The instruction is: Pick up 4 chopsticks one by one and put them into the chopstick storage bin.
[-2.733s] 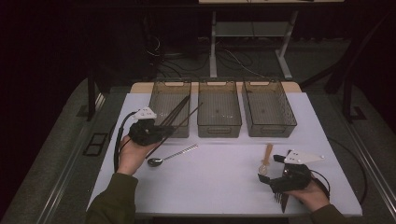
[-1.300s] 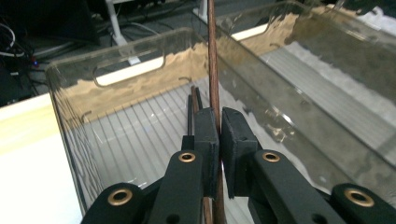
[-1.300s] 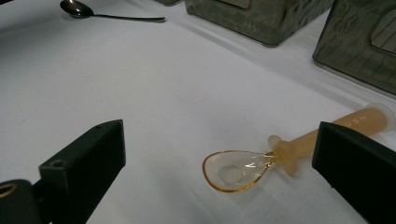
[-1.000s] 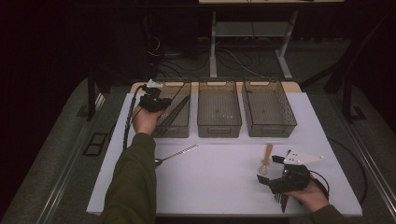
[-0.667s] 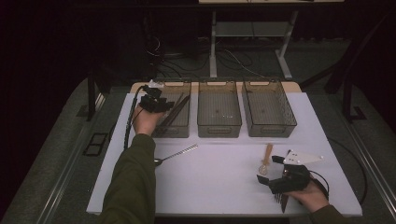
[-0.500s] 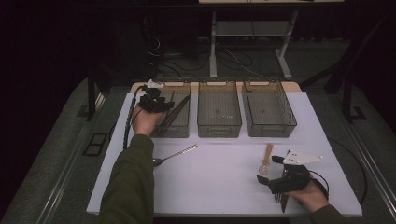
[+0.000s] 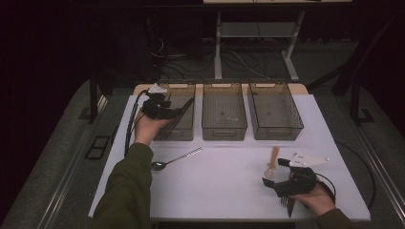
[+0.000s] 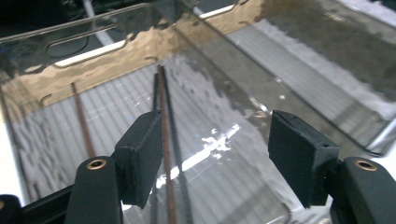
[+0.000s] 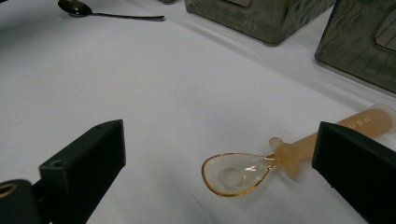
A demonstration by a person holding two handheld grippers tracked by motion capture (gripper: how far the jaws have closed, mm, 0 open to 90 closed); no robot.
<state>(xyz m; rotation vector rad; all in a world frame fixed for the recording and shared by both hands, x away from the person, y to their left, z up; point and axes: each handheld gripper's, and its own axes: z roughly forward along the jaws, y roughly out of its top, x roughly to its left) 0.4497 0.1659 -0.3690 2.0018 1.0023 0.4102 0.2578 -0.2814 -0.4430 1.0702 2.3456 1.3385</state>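
The left gripper (image 7: 177,110) is held over the leftmost of three clear plastic bins (image 7: 176,117), the left arm reaching forward from a dark green sleeve (image 7: 125,191); its jaws stand apart with nothing between the pads, and in the left gripper view thin dark chopsticks (image 8: 164,140) lie lengthwise on the bin's ribbed floor just below them. The middle bin (image 7: 224,110) and the right bin (image 7: 274,110) stand side by side beyond it, and no contents can be made out in either. The right gripper (image 7: 277,183) rests low on the near right of the white table (image 7: 215,191), its jaws spread wide and holding nothing. Just ahead of it lies an amber translucent spoon (image 9: 261,163) with a shallow clear bowl and a thick rounded handle, the handle passing behind one jaw. A metal spoon (image 7: 174,160) with a slim, shiny handle lies on the table near the left forearm, well apart from the amber one.
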